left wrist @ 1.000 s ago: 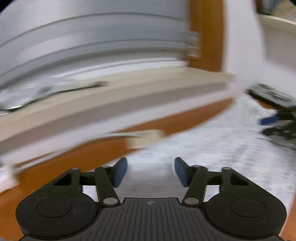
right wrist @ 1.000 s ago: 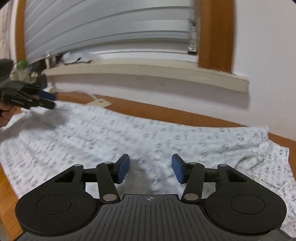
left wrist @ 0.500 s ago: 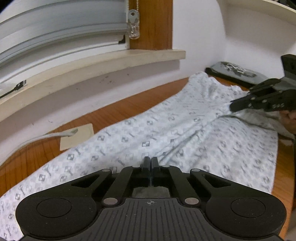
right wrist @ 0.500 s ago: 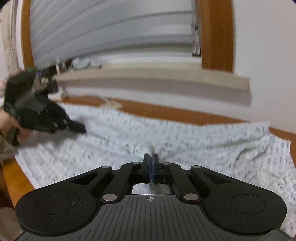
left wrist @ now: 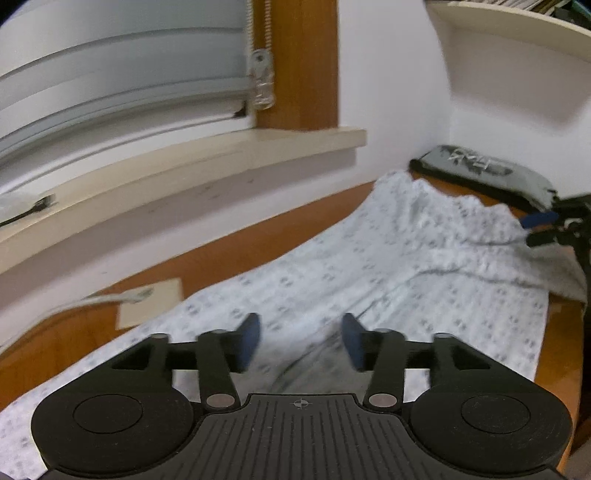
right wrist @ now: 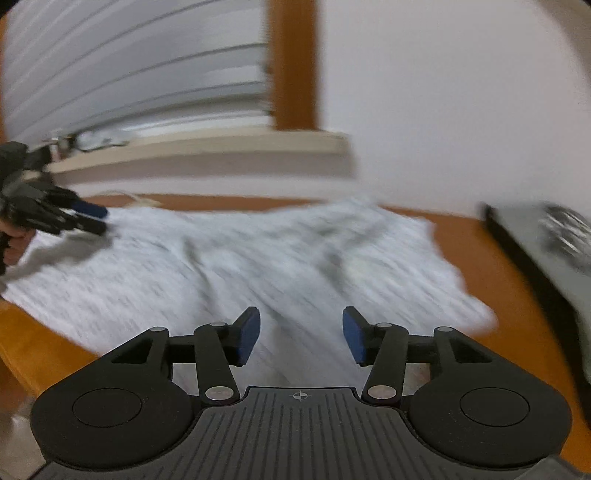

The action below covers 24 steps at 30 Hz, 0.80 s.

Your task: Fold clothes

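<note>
A white garment with a small grey print lies spread flat along the wooden table. It also shows, blurred, in the right wrist view. My left gripper is open and empty just above the cloth near its left part. My right gripper is open and empty above the cloth's near edge. The right gripper also shows at the far right of the left wrist view, open, over the cloth's rumpled right end. The left gripper shows at the left of the right wrist view, open.
A folded grey garment with a dark print lies at the table's far right by the wall. A pale card and a cable lie behind the cloth. A window sill and blinds run behind the table. A shelf hangs above right.
Both grippers were shut on folds of the cloth half a second ago and have opened and let go. The cloth now lies flat. The right wrist view is swinging right.
</note>
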Tool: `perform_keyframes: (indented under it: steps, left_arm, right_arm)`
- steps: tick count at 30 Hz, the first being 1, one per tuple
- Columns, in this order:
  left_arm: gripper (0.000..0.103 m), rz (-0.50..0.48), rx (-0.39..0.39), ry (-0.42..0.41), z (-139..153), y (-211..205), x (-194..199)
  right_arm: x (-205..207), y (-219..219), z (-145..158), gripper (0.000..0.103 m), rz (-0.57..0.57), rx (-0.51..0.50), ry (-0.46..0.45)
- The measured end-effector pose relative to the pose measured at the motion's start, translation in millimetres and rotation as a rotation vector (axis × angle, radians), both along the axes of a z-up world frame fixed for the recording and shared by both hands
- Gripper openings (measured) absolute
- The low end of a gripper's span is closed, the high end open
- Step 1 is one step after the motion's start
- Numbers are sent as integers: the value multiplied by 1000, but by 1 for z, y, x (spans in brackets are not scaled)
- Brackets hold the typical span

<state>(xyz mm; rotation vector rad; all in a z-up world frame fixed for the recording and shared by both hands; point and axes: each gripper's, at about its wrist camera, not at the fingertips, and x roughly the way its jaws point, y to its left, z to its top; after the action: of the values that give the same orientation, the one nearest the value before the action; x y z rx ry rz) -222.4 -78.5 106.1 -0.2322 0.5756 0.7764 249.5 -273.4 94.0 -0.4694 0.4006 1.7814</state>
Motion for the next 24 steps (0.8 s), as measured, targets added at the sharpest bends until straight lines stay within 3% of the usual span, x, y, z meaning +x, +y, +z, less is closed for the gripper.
perform_keyframes:
  steps: [2, 8, 15, 16, 17, 18, 24]
  left_arm:
    - [71, -11, -7, -15, -3, 0, 11]
    - [74, -28, -37, -28, -18, -2, 34]
    - [76, -18, -58, -29, -23, 1, 37]
    - [77, -16, -61, -30, -23, 1, 37]
    - [77, -13, -64, -32, -24, 2, 37]
    - [77, -11, -68, -33, -24, 3, 36]
    - [78, 0, -81, -36, -26, 5, 36]
  right_arm:
    - [19, -18, -4, 51, -44, -19, -8]
    - [52, -55, -17, 51, -100, -76, 0]
    - [45, -66, -25, 50, -62, -107, 32]
    - [46, -65, -24, 41, -58, -109, 41]
    - [46, -65, -23, 16, -53, -112, 49]
    - [47, -65, -22, 8, -49, -113, 56]
    - [45, -64, 28, 7, -38, -7, 43]
